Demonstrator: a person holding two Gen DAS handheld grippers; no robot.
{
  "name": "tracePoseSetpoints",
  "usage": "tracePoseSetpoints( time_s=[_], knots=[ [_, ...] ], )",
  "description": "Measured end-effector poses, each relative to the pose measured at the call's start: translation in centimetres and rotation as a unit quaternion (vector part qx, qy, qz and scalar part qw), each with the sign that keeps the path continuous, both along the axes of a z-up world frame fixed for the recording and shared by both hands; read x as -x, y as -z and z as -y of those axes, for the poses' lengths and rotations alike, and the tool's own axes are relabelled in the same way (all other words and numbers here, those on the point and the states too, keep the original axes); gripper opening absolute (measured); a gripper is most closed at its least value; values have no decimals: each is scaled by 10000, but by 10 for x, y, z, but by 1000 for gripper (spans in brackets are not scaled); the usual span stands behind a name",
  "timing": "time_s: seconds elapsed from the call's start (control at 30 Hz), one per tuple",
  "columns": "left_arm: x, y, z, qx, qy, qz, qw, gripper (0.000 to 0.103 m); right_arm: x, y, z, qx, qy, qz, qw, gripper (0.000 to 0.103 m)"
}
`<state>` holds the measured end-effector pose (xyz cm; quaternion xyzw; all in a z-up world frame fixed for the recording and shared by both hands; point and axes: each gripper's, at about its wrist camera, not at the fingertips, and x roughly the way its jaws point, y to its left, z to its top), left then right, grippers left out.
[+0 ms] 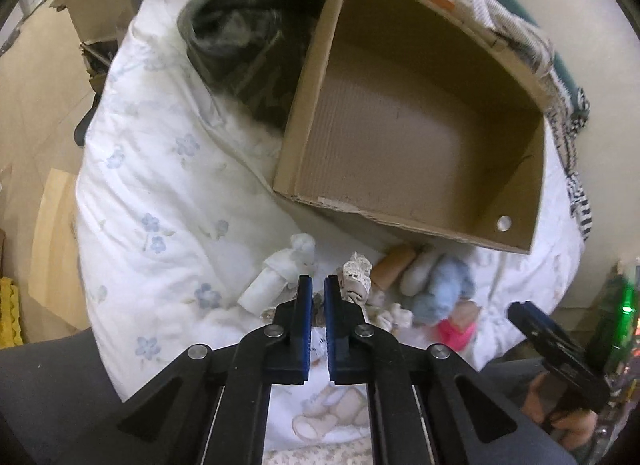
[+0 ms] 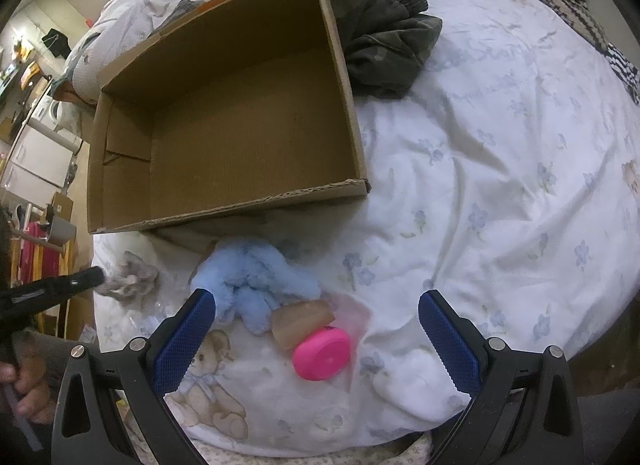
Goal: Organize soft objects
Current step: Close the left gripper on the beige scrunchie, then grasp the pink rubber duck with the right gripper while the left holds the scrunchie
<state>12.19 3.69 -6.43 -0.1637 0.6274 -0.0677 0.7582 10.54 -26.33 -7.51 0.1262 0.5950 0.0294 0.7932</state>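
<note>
Two grippers over the bed: left gripper (image 1: 313, 285) nearly closed with a slim gap, nothing visibly pinched, tips by the cream lace toy (image 1: 356, 279); right gripper (image 2: 316, 305) wide apart, straddling the blue plush (image 2: 256, 281) and pink disc (image 2: 321, 353). Toy pile sits just in front of the empty cardboard box (image 2: 344, 77) on the floral duvet (image 2: 500, 169). Looks like pick-up stage; next, clamp the plush, lift into box. Small pale toys under left fingers are blurry, partly hidden.
</note>
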Motion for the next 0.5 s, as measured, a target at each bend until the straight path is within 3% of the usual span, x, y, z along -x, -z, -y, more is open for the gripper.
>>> tracePoseSetpoints(
  time_s=[0.07,0.2,0.23,0.27,0.3,0.33,0.4,0.5],
  knots=[
    [6,-14,-6,-47,-53,161,9998,5,0,3,2,-58,46,-62,10000,103],
    [10,-28,-6,-499,-87,579,9970,5,-1,15,7,-253,150,-426,9987,103],
    [11,-29,-8,-515,-112,635,9966,5,-1,19,8,-329,167,-543,9978,97],
    [11,-28,-9,-494,-132,634,9967,5,-1,24,9,-393,174,-666,9968,82],
    [11,-24,-10,-509,-153,614,9967,5,-1,30,9,-443,173,-821,9955,75],
    [12,-22,-13,-538,-171,600,9966,5,-1,36,8,-472,180,-965,9941,73],
    [13,-15,-14,-559,-188,569,9966,5,0,46,6,-479,154,-1188,9916,59],
    [13,-9,-11,-483,-184,477,9975,5,0,54,-4,-296,-60,-1319,9908,54]
  ],
)
